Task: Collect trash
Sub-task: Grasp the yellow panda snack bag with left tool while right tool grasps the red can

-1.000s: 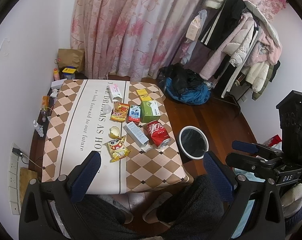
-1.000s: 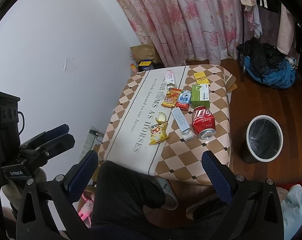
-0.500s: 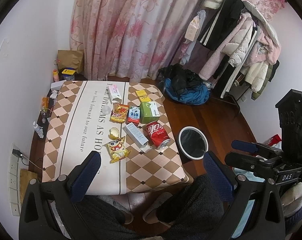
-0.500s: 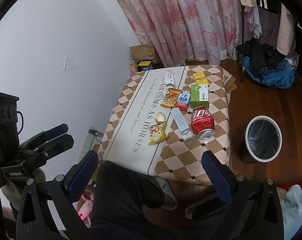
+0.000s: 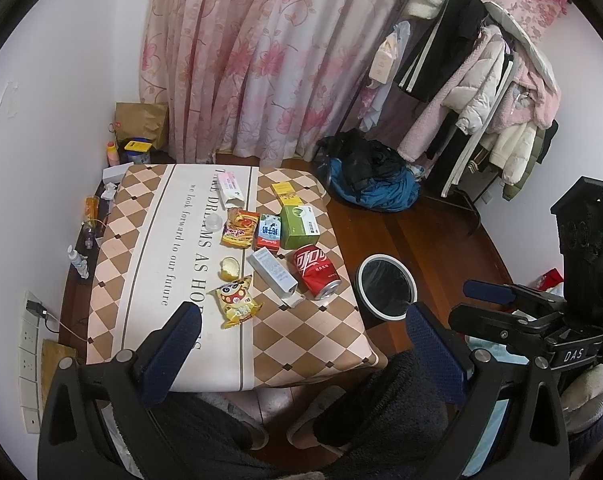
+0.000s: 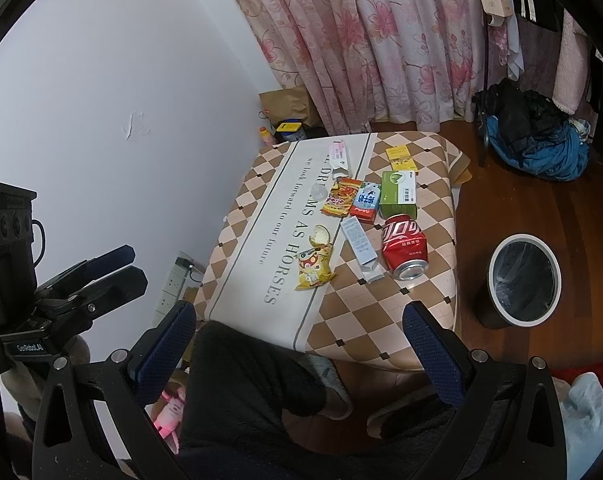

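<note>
We held both grippers high above the near edge of the table (image 5: 301, 344), each with its fingers spread wide and nothing between them; the left gripper (image 5: 301, 344) hung over the table's near middle, and the right gripper (image 6: 299, 340) sat toward the side where the bin stood. Nearest to us lay the yellow snack packet (image 5: 236, 303), just ahead of the left gripper, its long axis running roughly away from us. Just beyond it, toward the bin side, the white carton (image 5: 272, 271) lay flat on a slant, and the red can (image 6: 404, 247) lay on its side beside it with its open end toward us, so its long axis pointed near to far. We judged the right gripper the nearer to the can and to the bin (image 6: 524, 280), which stood on the floor just off the table's right edge. Farther off lay the green box (image 5: 299, 226), the small packets and the yellow box
</note>
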